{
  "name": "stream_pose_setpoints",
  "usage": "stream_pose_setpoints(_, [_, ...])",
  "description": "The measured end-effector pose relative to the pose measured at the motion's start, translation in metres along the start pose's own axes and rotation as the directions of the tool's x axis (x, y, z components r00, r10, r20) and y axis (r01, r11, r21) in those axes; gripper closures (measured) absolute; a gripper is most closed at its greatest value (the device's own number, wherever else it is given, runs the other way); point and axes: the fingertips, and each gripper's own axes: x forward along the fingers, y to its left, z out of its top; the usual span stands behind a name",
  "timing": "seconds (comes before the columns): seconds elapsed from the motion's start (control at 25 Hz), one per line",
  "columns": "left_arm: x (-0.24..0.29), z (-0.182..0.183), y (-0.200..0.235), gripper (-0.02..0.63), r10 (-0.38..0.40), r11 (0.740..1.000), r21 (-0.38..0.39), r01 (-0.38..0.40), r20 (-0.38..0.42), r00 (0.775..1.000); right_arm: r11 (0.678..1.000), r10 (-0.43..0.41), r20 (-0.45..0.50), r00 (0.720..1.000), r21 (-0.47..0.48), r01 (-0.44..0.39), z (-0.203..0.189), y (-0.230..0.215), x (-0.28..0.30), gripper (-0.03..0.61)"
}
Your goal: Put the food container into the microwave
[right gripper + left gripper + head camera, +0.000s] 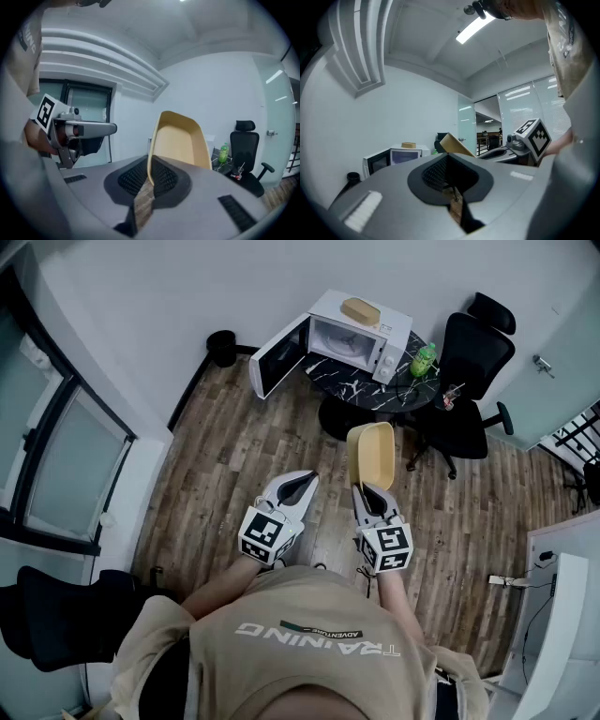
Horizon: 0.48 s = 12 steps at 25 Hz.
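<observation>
Right gripper [371, 495] clamped on the rim of the food container [372, 454], held on edge. Microwave [349, 337], door open, lies ahead, well apart. Left gripper [298, 486] closed, empty, alongside.

Even, cool indoor light; ceiling strip lamp [476, 27] glares white in left gripper view. Soft shadows on floor [234, 456]. Fisheye bend all 3 pics, dark corners in gripper views. Right gripper [149, 178] blurry close-up, food container [180, 140] sharper.

Left gripper [303, 478] closed, right gripper [369, 489] clamped
</observation>
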Motion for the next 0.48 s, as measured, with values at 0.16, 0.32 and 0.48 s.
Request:
stream_pose_setpoints(0.16, [0.000, -0.003, 0.001, 0.611, -0.006, 1.000, 0.000, 0.006, -0.006, 1.000, 1.000, -0.004, 0.001, 1.000, -0.001, 0.004, 0.000, 0.001, 0.003, 0.554])
stream_pose_setpoints(0.32, [0.002, -0.002, 0.004, 0.611, -0.008, 1.000, 0.001, 0.008, -0.006, 1.000, 1.000, 0.000, -0.011, 1.000, -0.012, 0.000, 0.000, 0.001, 0.007, 0.554])
stream_pose_setpoints(0.48, [0.003, -0.006, 0.009, 0.611, -0.013, 1.000, -0.009, 0.013, -0.014, 1.000, 1.000, -0.003, -0.019, 1.000, -0.019, 0.003, 0.000, 0.001, 0.012, 0.554])
